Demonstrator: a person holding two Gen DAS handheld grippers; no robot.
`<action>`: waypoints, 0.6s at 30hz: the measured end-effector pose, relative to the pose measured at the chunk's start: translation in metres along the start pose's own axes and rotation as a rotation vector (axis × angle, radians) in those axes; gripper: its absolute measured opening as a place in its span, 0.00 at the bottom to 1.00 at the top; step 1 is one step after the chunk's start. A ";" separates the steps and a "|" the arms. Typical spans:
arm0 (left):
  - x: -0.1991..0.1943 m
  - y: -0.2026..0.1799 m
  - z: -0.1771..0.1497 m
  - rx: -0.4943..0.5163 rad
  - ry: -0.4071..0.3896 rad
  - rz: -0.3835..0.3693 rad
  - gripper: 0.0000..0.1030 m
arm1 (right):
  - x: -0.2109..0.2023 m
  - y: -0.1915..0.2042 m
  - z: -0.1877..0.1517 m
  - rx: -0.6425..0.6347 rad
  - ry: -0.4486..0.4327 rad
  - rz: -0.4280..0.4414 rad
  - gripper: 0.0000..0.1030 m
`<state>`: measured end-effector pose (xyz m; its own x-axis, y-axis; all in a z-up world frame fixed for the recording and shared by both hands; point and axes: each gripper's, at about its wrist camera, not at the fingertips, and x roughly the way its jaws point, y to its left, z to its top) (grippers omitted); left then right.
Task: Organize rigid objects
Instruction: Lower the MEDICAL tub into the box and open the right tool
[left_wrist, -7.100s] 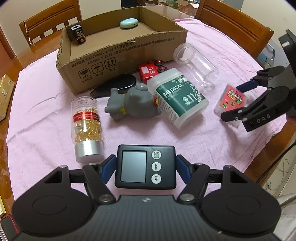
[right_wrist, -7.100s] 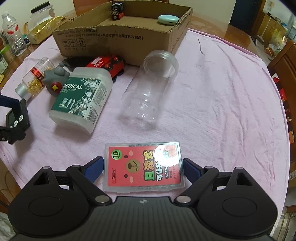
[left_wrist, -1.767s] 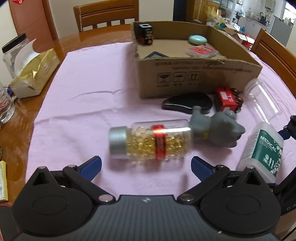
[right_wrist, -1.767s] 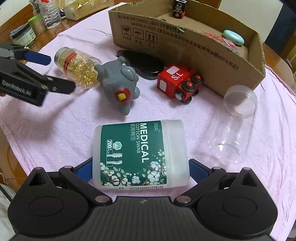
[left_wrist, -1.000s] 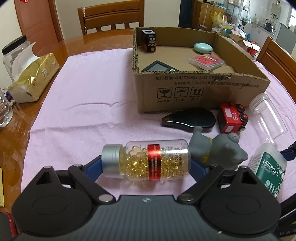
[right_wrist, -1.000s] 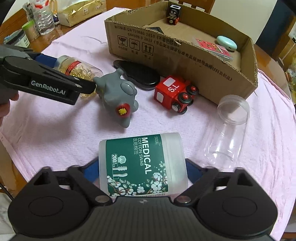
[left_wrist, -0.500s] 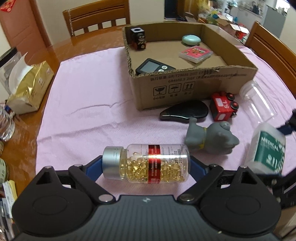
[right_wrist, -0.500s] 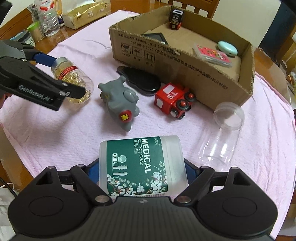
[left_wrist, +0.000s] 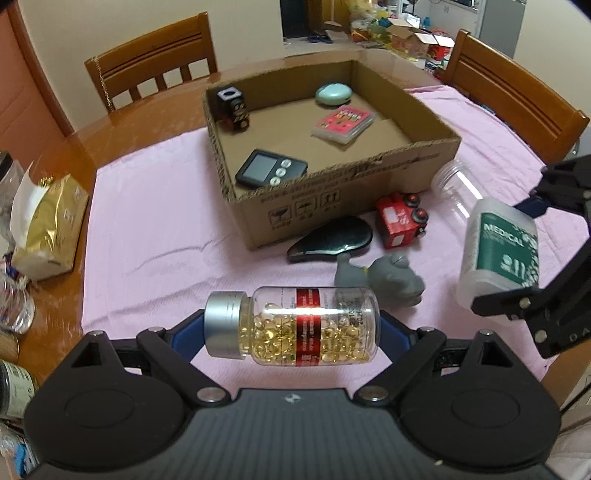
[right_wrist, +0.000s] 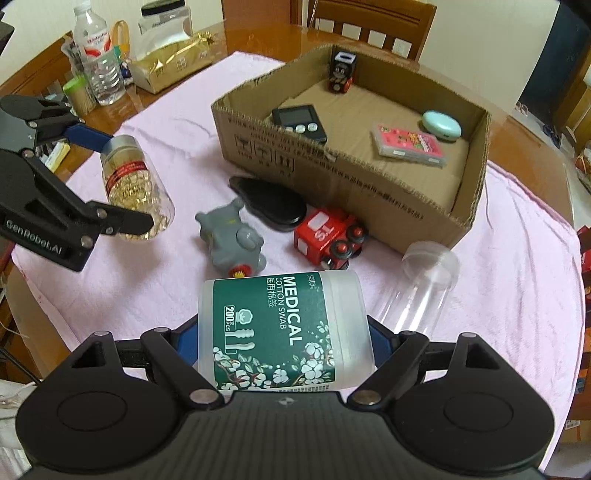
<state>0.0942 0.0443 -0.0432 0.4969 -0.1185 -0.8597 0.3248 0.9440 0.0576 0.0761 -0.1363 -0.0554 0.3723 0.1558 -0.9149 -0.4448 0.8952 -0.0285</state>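
My left gripper (left_wrist: 291, 326) is shut on a clear capsule bottle (left_wrist: 295, 325) with a silver cap, held above the pink cloth; it also shows in the right wrist view (right_wrist: 135, 184). My right gripper (right_wrist: 282, 332) is shut on a white cotton swab jar (right_wrist: 280, 328) with a green label, lifted off the cloth; it also shows in the left wrist view (left_wrist: 498, 251). The cardboard box (left_wrist: 343, 199) holds a black timer (left_wrist: 271, 171), a pink card case (left_wrist: 343, 123), a mint oval (left_wrist: 332, 94) and a black cube toy (left_wrist: 232, 109).
On the pink cloth (left_wrist: 147, 229) before the box lie a black oval (left_wrist: 332, 240), a red toy train (left_wrist: 400, 219), a grey toy figure (left_wrist: 384, 278) and an empty clear jar (right_wrist: 421, 288). A gold packet (left_wrist: 44, 225) and water bottles (right_wrist: 98, 59) stand at the left. Wooden chairs (left_wrist: 155, 62) stand behind.
Both grippers closed on their objects and lifted them: the capsule bottle and the swab jar now hang above the cloth, raised higher and nearer the box than half a second ago.
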 end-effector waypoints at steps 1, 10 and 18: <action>-0.002 -0.001 0.002 0.004 -0.004 0.000 0.90 | -0.002 -0.002 0.002 0.000 -0.009 0.001 0.85; -0.020 -0.007 0.021 0.045 -0.053 -0.024 0.90 | -0.024 -0.020 0.025 -0.012 -0.097 -0.008 0.85; -0.029 0.001 0.037 0.032 -0.093 -0.001 0.90 | -0.031 -0.048 0.066 -0.012 -0.192 -0.059 0.85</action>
<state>0.1097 0.0376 0.0006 0.5688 -0.1491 -0.8088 0.3499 0.9339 0.0738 0.1400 -0.1562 0.0007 0.5462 0.1812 -0.8178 -0.4269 0.9002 -0.0857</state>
